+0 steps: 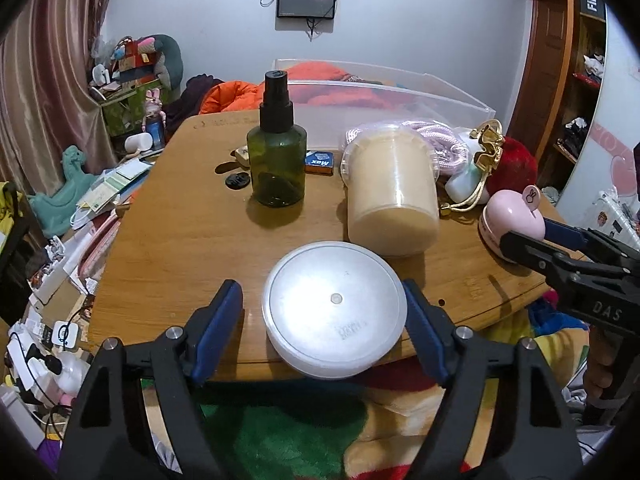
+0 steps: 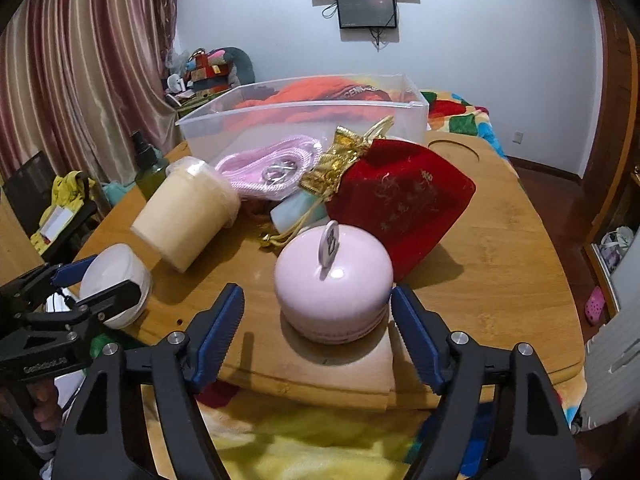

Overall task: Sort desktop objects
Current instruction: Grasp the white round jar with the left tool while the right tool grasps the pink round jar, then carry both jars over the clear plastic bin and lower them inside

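My left gripper (image 1: 322, 304) is open around a flat round white jar (image 1: 334, 308) at the near edge of the wooden table (image 1: 180, 240); the right pad is at its side, the left pad stands apart. My right gripper (image 2: 318, 312) is open around a pink round case (image 2: 334, 284) with a bunny tag; neither pad clearly touches. A cream tub (image 1: 394, 192), a green spray bottle (image 1: 277, 152), a pink cord (image 2: 272, 170), a red pouch (image 2: 400, 204) and a clear bin (image 2: 304, 120) lie beyond.
A small blue box (image 1: 320, 162), a black cap (image 1: 238, 180) and a pale green tube (image 2: 298, 210) lie on the table. Clutter of papers and chargers (image 1: 60, 280) fills the floor to the left. A bright blanket (image 1: 320, 432) lies under the near edge.
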Motion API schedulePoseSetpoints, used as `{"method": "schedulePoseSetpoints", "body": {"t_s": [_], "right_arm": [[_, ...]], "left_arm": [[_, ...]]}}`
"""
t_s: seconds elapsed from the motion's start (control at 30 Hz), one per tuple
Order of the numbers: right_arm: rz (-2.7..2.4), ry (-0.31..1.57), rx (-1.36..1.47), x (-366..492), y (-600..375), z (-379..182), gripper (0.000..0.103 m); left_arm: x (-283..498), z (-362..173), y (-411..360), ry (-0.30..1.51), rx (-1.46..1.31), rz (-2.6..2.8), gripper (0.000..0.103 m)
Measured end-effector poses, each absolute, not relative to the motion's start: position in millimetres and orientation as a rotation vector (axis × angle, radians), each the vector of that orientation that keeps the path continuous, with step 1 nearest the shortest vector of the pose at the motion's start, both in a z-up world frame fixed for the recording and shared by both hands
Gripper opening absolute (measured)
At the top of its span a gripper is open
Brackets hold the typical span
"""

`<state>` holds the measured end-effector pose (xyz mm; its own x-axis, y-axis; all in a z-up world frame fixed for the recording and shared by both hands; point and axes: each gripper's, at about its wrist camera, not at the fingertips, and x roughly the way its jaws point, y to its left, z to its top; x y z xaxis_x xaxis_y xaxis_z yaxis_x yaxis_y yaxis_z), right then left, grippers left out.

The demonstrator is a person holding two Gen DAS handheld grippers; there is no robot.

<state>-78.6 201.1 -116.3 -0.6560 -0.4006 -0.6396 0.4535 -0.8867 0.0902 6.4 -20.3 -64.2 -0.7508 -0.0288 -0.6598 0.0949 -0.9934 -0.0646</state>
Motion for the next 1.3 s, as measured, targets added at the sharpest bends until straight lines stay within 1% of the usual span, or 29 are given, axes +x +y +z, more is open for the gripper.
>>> {"method": "schedulePoseSetpoints", "body": {"t_s": [0.1,0.2,0.6,0.9,1.07,1.3], "right_arm": [[-2.501,0.111,0.940,-82,199,-117,0.067],[-2.511,0.139,0.957,-85,195,-120,0.061],[-2.472,0.131,0.901,-74,194,-113,0.060],[-2.444,0.072,0.835,-63,204,-87,0.060],[-2.446,0.042,0.801,-64,217,-67,0.060],[-2.460,0.081,0.754,-70,230,-38,0.060]], "left_arm": [[4,-67,-18,0.131,1.102,-2.883,0.065],[4,-68,-12,0.077,1.086,-2.878,0.065],[8,-58,-16,0.107,1.049,-2.915,0.065],[10,-21,-23,0.132,0.945,-2.961,0.065],[5,5,-20,0.090,0.866,-2.996,0.065],[-15,44,-17,0.060,0.855,-3.134,0.065]]}}
